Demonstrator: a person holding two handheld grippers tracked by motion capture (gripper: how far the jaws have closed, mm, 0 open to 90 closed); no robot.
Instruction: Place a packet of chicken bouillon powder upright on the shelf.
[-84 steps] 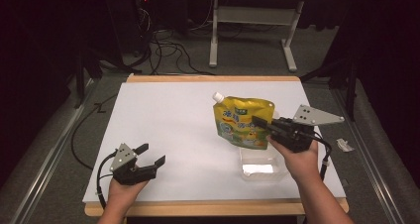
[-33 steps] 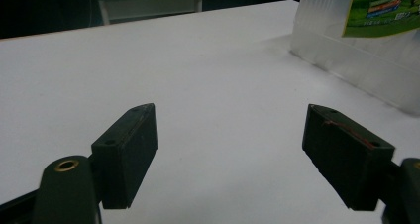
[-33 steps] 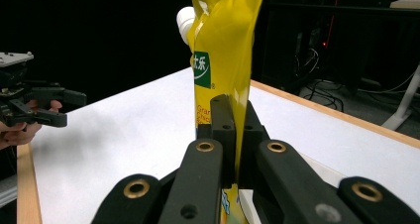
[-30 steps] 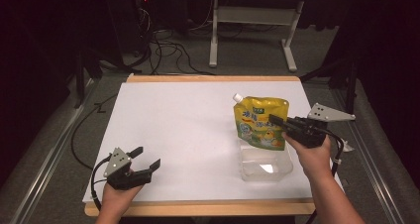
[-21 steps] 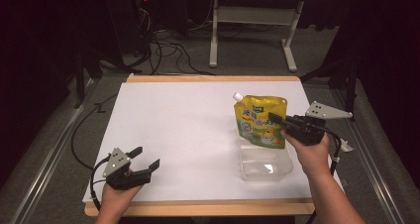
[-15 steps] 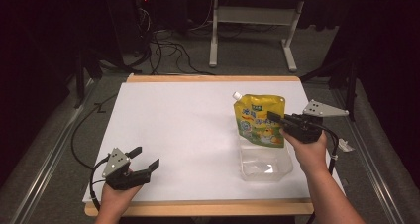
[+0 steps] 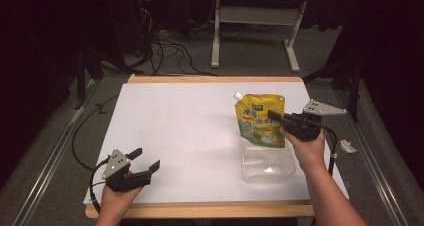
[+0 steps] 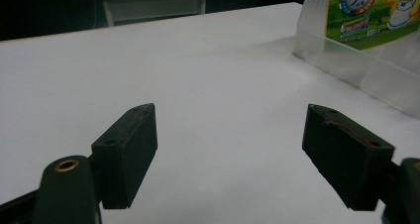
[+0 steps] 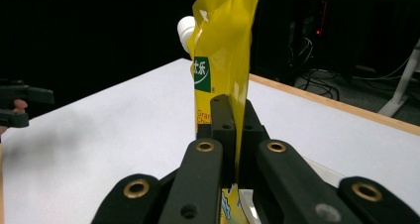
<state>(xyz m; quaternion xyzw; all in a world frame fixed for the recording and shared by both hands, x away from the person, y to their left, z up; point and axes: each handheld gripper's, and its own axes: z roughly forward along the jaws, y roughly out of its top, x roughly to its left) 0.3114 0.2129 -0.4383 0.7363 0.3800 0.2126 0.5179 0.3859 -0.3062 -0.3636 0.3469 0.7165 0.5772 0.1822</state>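
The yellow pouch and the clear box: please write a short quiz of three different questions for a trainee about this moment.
1. True or false: the right gripper is shut on the yellow pouch.
2. Which gripper is open with nothing between its jaws?
A. left
B. right
3. Fill in: the pouch's lower end is over the clear ____.

Key:
1. True; the right gripper view shows both jaws pinching the pouch.
2. A; the left gripper sits near the table's front edge, jaws apart.
3. box
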